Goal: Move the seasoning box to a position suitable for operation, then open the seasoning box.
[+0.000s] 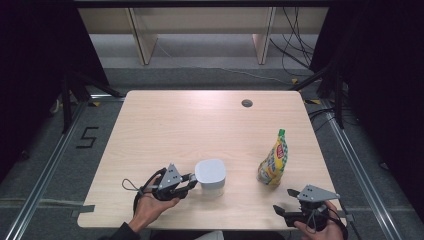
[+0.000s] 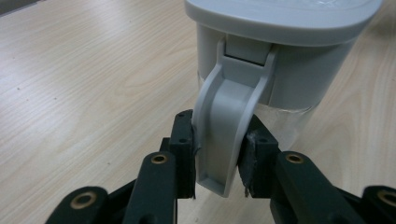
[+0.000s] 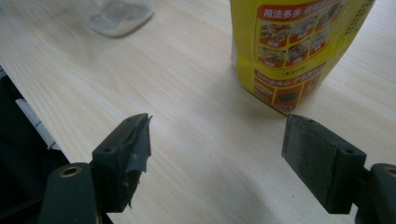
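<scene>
My left fingers (image 2: 219, 154) pinch the stiff, slippery jug handle (image 2: 226, 130) at 6 o'clock; right fingers (image 3: 219, 158) spread.

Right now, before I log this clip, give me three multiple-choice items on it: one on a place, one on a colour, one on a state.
1. Where does the yellow plastic sauce bottle with the green cap stand on the pale wooden table?
A. at its far left corner
B. at its right, beyond the right tool
C. under the jug

2. What colour is the lid of the clear jug with the grey lid and handle?
A. red
B. grey
C. green

3. How does the left tool stand?
A. wide open over bare table
B. shut on the bottle
C. shut on the jug's handle

Answers: 1 B, the high view shows it just past that open tool; 2 B, both views show it pale grey; 3 C, the left gripper view shows both pads pressed on the handle.
</scene>
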Demonstrator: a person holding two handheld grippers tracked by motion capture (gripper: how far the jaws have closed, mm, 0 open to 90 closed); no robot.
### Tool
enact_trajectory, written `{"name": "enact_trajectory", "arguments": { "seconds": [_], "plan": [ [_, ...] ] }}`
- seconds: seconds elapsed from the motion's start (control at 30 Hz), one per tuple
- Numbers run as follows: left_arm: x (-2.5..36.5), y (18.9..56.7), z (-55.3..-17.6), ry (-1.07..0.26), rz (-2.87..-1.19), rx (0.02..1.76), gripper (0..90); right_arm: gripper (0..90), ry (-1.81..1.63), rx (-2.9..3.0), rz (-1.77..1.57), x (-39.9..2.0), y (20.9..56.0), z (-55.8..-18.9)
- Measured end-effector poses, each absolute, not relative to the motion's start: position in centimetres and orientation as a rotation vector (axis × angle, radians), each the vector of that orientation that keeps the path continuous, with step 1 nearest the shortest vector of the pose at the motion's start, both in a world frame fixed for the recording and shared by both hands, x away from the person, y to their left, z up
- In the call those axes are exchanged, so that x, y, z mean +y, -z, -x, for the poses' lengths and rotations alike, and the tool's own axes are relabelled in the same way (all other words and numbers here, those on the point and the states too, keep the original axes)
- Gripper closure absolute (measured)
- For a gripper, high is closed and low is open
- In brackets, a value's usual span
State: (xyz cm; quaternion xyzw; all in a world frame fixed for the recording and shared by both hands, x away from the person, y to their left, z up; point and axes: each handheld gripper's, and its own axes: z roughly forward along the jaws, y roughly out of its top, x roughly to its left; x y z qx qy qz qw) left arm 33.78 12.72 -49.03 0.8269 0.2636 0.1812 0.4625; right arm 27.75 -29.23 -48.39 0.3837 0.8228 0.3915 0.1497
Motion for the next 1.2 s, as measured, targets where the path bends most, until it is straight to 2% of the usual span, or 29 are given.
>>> {"name": "enact_trajectory", "arguments": {
  "seconds": [0.3, 0.77, 0.93, 1.13, 1.2],
  "plan": [
    [12.1, 49.0, -33.4, -0.400, -2.044, 0.597, 69.1, 24.8, -1.126, 2.368, -1.103, -29.3, 48.5, -27.8],
    [12.1, 49.0, -33.0, -0.369, -2.044, 0.622, 67.7, 24.8, -1.133, 2.376, -1.079, -29.1, 48.5, -28.0],
    [12.2, 49.5, -33.1, -0.352, -2.080, 0.642, 49.8, 24.8, -1.145, 2.387, -1.041, -29.1, 48.5, -28.2],
    [12.7, 48.5, -32.9, -0.369, -2.028, 0.657, 33.9, 24.8, -1.135, 2.378, -1.075, -29.1, 48.5, -28.1],
    [12.9, 48.1, -32.8, -0.377, -2.035, 0.641, 32.0, 24.8, -1.128, 2.382, -1.038, -29.2, 48.5, -28.2]
  ]
}}
